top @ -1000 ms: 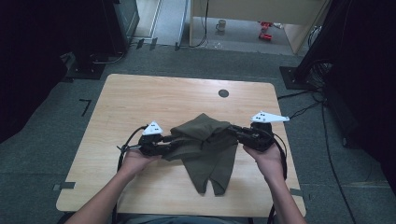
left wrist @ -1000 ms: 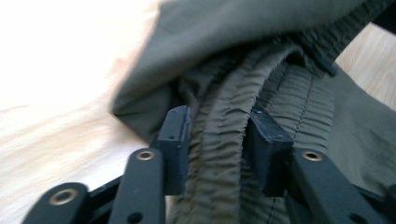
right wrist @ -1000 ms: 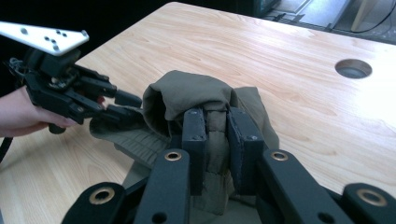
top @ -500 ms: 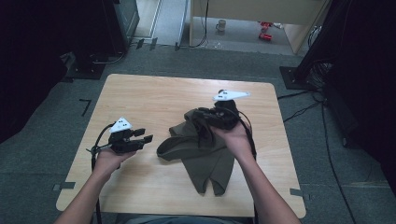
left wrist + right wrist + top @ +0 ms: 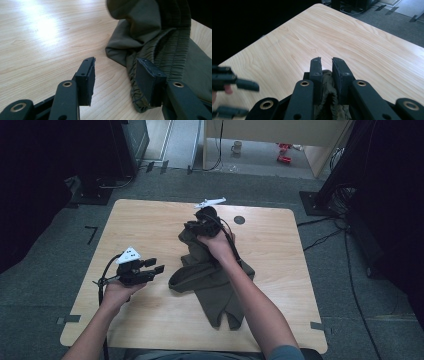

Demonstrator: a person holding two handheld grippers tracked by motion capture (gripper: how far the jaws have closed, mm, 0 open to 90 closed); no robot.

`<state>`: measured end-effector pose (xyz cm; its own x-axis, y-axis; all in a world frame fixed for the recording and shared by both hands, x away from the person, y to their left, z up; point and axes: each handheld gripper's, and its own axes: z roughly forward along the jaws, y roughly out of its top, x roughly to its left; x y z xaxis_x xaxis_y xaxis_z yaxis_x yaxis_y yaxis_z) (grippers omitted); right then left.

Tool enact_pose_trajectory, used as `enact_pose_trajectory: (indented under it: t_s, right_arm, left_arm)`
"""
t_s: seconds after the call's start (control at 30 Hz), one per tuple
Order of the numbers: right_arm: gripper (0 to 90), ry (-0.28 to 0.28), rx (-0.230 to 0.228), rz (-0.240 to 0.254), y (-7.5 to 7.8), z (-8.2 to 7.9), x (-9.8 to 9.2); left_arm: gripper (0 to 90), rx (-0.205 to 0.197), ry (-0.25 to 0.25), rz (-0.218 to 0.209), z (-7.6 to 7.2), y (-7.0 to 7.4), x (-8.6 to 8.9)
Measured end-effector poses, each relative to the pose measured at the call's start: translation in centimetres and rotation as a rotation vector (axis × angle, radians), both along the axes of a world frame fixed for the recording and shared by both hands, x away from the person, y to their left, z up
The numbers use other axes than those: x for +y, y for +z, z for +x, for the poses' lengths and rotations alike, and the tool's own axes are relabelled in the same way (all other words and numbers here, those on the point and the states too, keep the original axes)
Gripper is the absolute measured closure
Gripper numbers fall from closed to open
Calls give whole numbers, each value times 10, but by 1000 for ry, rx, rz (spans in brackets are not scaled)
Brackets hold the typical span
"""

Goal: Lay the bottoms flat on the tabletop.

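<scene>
So the right gripper (image 5: 192,226) is pinching a bunched fold of the olive shorts (image 5: 215,285) and holding that end up over the far middle of the wooden table (image 5: 280,270), the rest trailing down toward the near edge. The left gripper (image 5: 156,266) is sitting just beside the shorts' elastic waistband (image 5: 147,82), its jaws having just been opening and now spread apart with nothing between them.

The high view looks forward and down over the whole table (image 5: 280,270). Each gripper view sits low and close along its own jaws; all three share the olive garment (image 5: 210,280) and tabletop.
</scene>
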<state>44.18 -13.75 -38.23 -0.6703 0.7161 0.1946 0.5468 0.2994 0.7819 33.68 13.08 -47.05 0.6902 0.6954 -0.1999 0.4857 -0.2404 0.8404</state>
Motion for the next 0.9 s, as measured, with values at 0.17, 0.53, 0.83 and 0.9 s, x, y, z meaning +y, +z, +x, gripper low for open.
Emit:
enact_pose_trajectory:
  t_s: [0.17,0.53,0.83,0.9]
  right_arm:
    - [725,6,-19,-30,-6,17,11]
    - [514,-9,-102,-5,18,5,-35]
    - [666,-56,-104,-19,-10,-36,-88]
    - [696,-64,-102,-23,-16,-44,-97]
  left_arm:
    - [511,12,0,-7,1,-3,-2]
    - [437,-12,-49,-20,-7,2,-18]
    - [424,-10,-50,10,-7,-1,-26]
    - [443,-5,-46,18,-5,-3,-26]
